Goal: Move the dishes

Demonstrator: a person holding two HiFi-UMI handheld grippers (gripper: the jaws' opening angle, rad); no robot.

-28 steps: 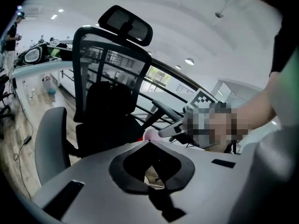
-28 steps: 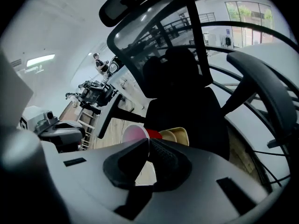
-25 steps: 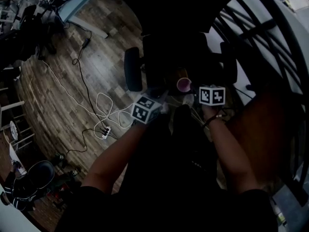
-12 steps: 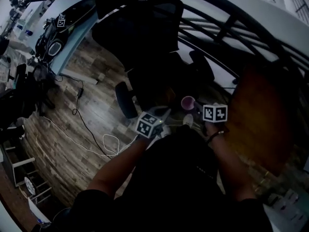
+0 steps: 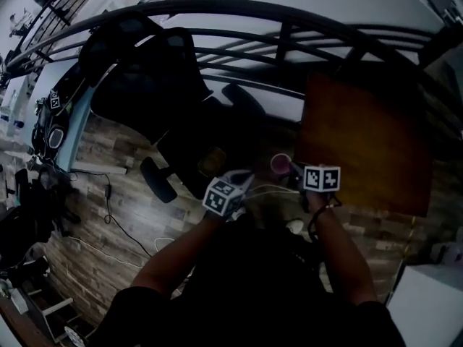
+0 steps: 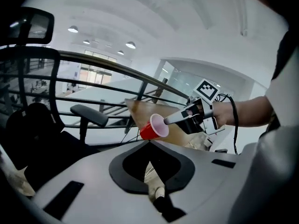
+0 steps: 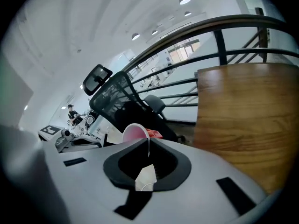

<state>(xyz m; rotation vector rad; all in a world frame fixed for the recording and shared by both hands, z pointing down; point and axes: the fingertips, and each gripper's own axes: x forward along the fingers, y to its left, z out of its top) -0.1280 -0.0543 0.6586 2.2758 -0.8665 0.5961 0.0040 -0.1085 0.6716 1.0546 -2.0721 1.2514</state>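
The plank-patterned wooden floor (image 5: pixel 108 186) fills the left of the head view, and a curved dark metal railing (image 5: pixel 217 9) crosses the top. Below it stand a black mesh office chair (image 5: pixel 166 100) and, to its right, the smooth brown wooden counter (image 5: pixel 362 143) with a visible grain and a straight edge. The person holds both tools out in front of the body, close together. The right gripper (image 5: pixel 293 168) is the one that matters: its fingers pinch the thin rim wall of a small red plastic cup with a pale pink inside (image 5: pixel 281 163), which hangs in the air over the floor, between the chair and the counter's near left edge and apart from both. The counter lies just beyond and to the right of the cup, so the right hand is much the nearer one for setting it down. From above, the round mouth faces up towards the person; the exact tilt of the tapered body cannot be judged. The left gripper (image 5: pixel 244 176) has its fingers pressed together at the tips, with nothing visibly between them.
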